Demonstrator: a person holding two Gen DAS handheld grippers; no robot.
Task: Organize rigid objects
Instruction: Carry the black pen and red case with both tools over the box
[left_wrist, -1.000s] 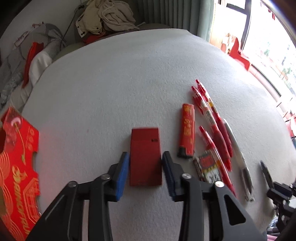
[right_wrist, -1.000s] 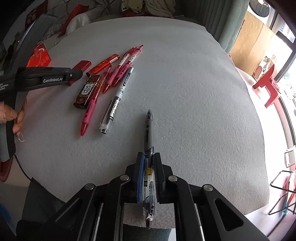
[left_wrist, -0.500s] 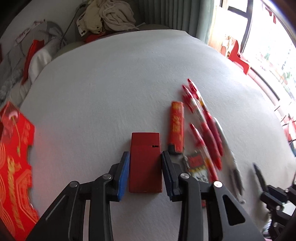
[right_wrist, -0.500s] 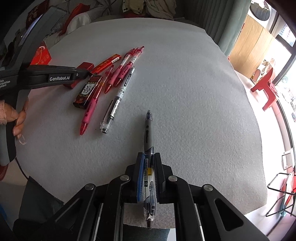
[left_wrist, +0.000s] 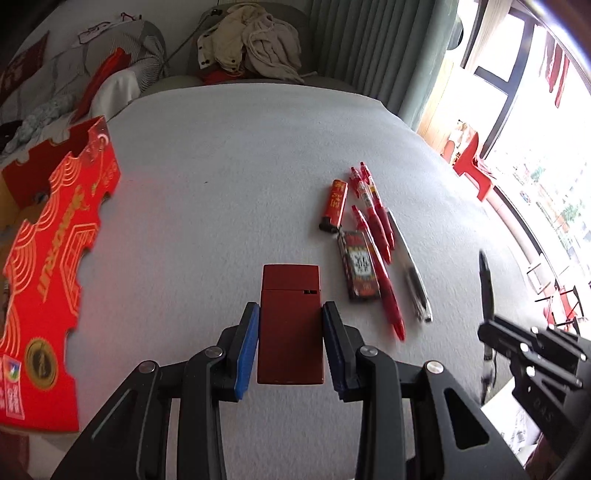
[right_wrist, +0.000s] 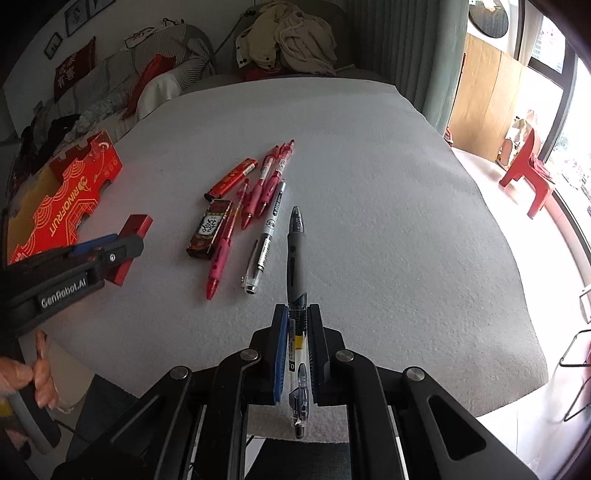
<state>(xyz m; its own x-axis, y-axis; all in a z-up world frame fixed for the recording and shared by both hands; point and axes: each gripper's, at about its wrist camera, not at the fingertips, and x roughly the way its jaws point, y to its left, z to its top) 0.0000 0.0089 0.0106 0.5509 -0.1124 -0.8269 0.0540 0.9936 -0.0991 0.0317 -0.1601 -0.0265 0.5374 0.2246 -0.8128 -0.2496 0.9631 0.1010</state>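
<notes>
Both claws clenched: red case and grey pen
Left claw (left_wrist: 290, 341) grips the red case (left_wrist: 290, 321) lower centre, long axis up-frame; right claw (right_wrist: 297, 350) pinches the grey pen (right_wrist: 295, 254), tip up-frame, beside the red pens (right_wrist: 258, 192) on the surface (right_wrist: 388, 221).

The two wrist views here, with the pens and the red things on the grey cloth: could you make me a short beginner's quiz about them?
1. True or false: the left gripper holds the flat dark red rectangular case between its jaws.
2. What does the right gripper hold? A) a red pen B) the grey-gripped black pen C) nothing
3. Fill in: the clear-barrelled white pen lies on the grey felt table cover just to the ____ of the red pens in the right wrist view.

Key: 1 true; 2 B; 3 right.
</notes>
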